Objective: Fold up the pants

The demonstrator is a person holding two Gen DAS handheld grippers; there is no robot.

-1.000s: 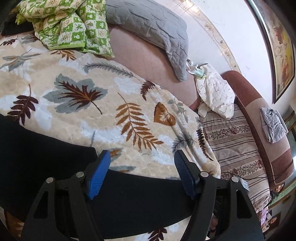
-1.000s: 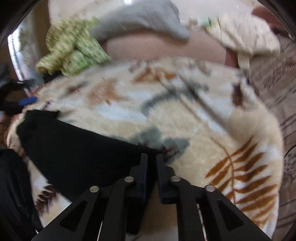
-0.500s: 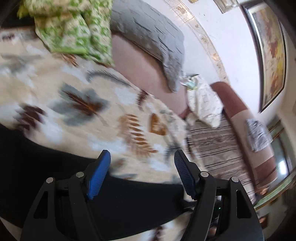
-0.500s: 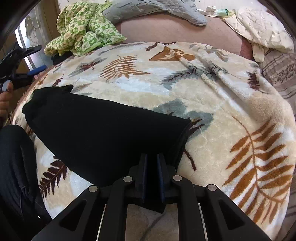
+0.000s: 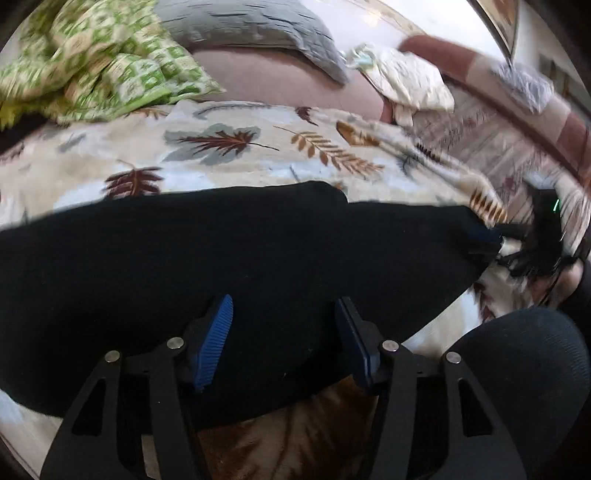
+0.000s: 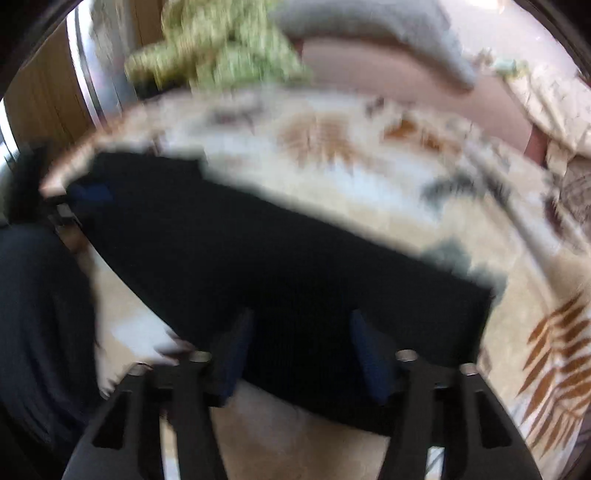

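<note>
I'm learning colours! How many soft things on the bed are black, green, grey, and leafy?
Black: 1, the pants
Green checked: 1, the quilt
Grey: 1, the pillow
Leaf-patterned: 1, the blanket
Total: 4

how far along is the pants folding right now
Done: the black pants lie on the leaf blanket as one long narrow band, so the lengthwise fold looks made. In hand: nothing is gripped; the left tongs are closing and the right tongs opening, both over the cloth. Left: folding the band end to end.
</note>
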